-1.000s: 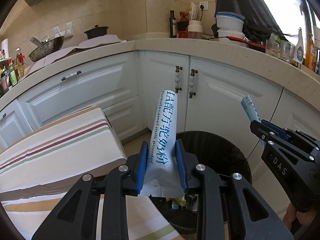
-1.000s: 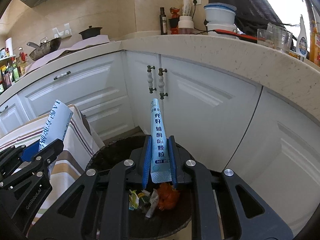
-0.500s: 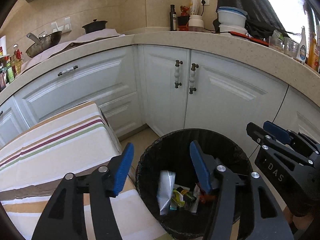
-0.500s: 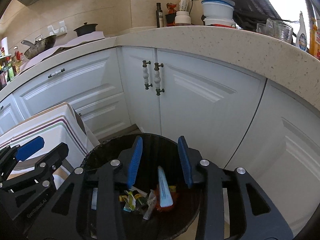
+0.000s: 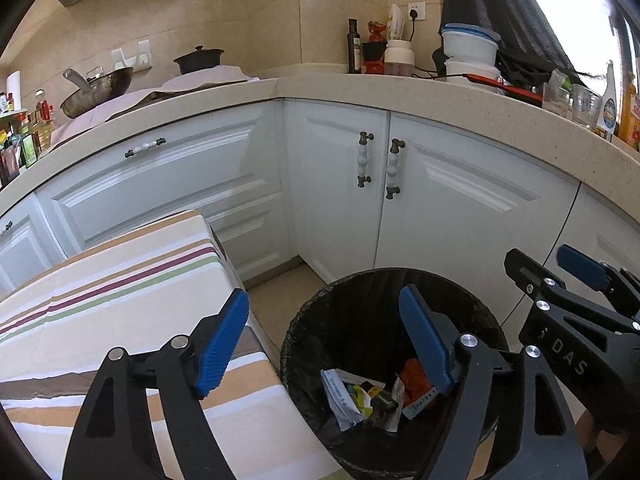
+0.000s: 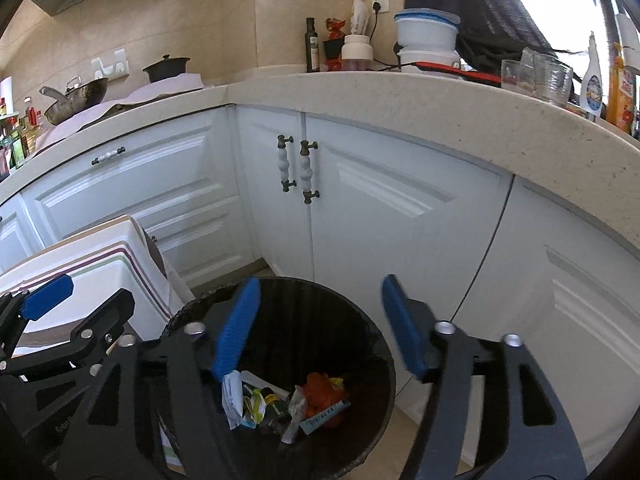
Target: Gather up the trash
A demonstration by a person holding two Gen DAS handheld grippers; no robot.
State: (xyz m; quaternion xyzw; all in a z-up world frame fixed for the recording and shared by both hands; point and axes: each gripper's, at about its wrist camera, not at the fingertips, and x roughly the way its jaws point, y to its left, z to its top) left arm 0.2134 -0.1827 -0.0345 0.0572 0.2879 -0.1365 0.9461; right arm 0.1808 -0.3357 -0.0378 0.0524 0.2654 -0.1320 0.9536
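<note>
White kitchen cabinets (image 5: 440, 200) behind. Trash (image 6: 280, 400) at bottom of black bin (image 6: 376, 344), near striped cloth (image 5: 120, 280) on left. Left gripper (image 5: 324, 340) and right gripper (image 6: 320, 328) above bin, jaws opening, nothing between.

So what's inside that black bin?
The black bin holds a white sachet, a pale blue stick packet, something orange and small green-yellow wrappers. Whatever lies beneath the pile is covered.
</note>
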